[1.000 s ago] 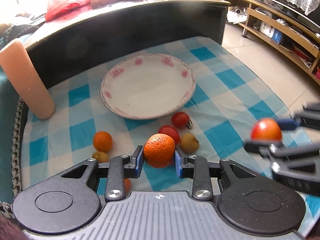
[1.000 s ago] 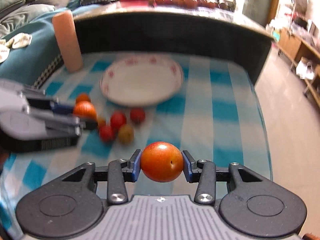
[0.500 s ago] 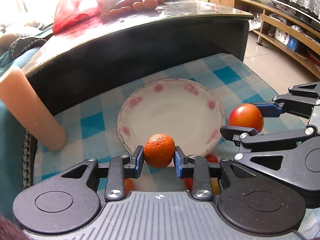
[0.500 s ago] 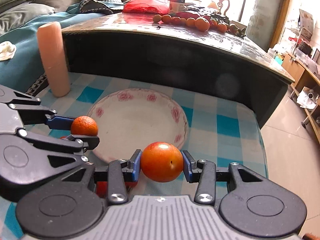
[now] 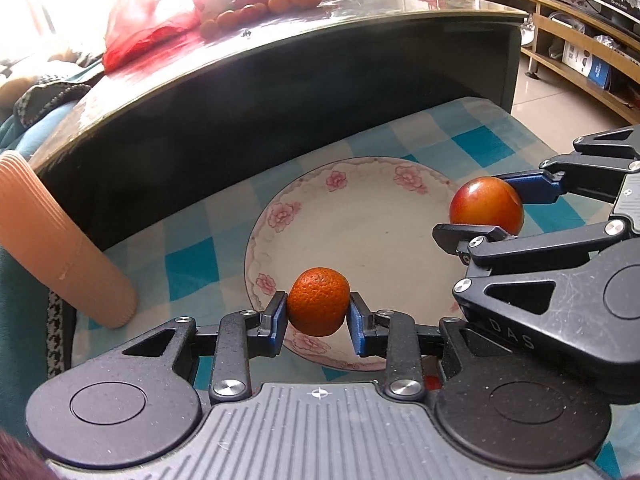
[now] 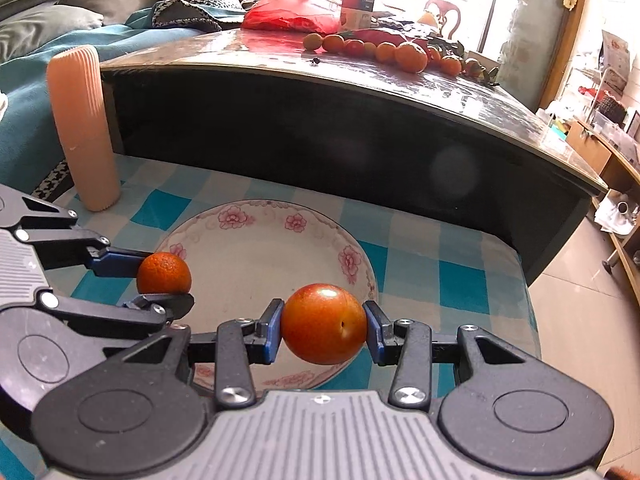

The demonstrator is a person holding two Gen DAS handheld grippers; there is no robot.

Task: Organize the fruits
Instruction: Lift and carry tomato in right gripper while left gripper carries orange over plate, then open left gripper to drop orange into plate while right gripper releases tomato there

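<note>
Left wrist view: blue-checked cloth (image 5: 192,256) under a round white floral-rimmed plate (image 5: 360,216), its near edge hidden by black plastic. Left gripper (image 5: 318,314) clamps a dimpled orange mandarin (image 5: 318,306) over the rim; right gripper (image 6: 324,326) pinches a smooth glossy red-orange plum (image 6: 324,324).

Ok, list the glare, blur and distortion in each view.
Left wrist view: window light blows out the top left, washing out the red bag; the dark table edge bows from fisheye. Right wrist view: glare whitens the window top right; the held plum stays sharp.
</note>
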